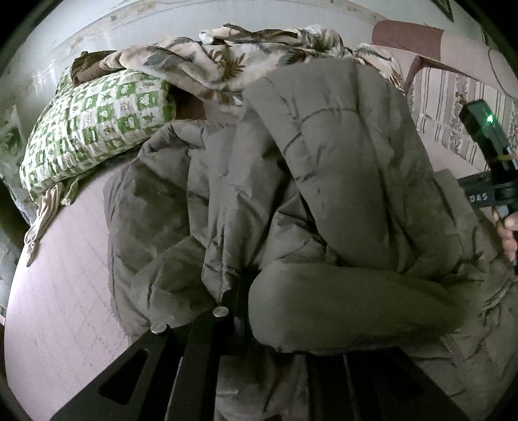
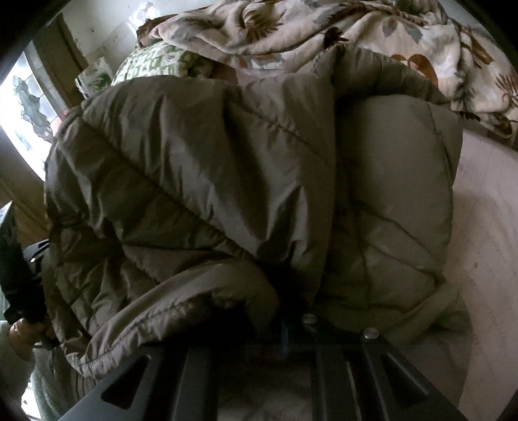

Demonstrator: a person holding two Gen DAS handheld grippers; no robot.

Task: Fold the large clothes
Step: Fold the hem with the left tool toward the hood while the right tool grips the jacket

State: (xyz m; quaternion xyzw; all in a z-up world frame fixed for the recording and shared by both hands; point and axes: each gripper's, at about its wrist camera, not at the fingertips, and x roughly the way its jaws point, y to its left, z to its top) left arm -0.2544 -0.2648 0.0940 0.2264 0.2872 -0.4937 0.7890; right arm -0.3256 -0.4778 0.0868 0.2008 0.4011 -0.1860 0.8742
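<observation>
— Pink bed sheet [image 1: 64, 259] below, pillow [image 1: 94, 126] at ten o'clock. Where's the puffer jacket [image 1: 323, 194]?

— Heaped mid-bed. Left claw [image 1: 241, 291] and right claw [image 2: 285, 311] both pinch its edge, likely to carry a fold.

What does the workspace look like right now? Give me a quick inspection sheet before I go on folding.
Surface: pale pink bed sheet, bare beside the coat.
Job's things: olive padded coat, bunched and doubled over on the bed, not yet a flat fold.
Clutter: green-and-white patterned pillow and leaf-print blanket heaped behind the coat.
Grippers: left gripper and right gripper each shut on a fold of coat; the fingers are buried in fabric.
Cables: nothing seen.
Surroundings: scuffed white wall, striped headboard cushion, bright window.
</observation>
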